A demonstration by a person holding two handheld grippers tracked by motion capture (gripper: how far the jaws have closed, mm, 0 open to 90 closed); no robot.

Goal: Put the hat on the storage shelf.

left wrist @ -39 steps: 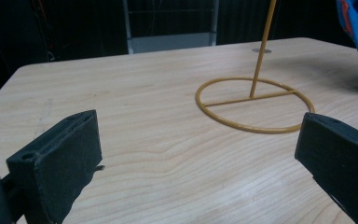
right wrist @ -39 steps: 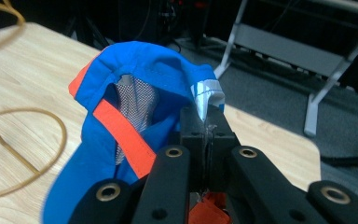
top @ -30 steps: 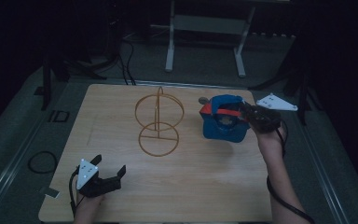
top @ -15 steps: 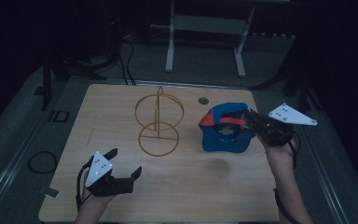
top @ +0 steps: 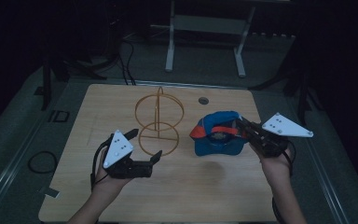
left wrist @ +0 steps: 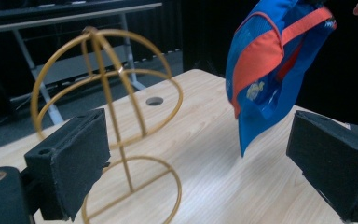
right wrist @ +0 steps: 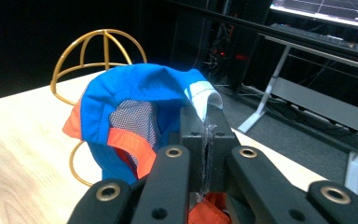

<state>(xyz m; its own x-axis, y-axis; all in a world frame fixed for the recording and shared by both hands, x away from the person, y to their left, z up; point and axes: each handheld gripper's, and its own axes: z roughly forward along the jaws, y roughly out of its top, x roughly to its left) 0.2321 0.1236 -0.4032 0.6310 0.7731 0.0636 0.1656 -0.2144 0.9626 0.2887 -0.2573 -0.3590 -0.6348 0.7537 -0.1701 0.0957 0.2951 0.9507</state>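
A pale wooden table [top: 121, 107] with rounded corners stands in a very dark room on a grey floor; a coil of cable [top: 41, 162] lies on the floor off its left edge, and a white metal frame [top: 205, 28] with two legs stands beyond its far edge, among more cables that are hard to make out in the gloom. At the left, the left claw [top: 145, 145] hangs above the table with its jaws spread wide and nothing between them; they have just been easing slightly inward. Just beyond it stands a golden wire stand [top: 159, 120], a dome on a post over a ring base, near the middle of the table. A small round hole [top: 203, 100] shows in the table behind it. To the right, the blue and orange cap [top: 216, 135] is lifted clear of the table, casting a shadow below it. The right claw [top: 240, 127] is closed tight on the cap's edge; the pinched part is hidden by the pads. The person's forearms are cut off at the bottom edge.
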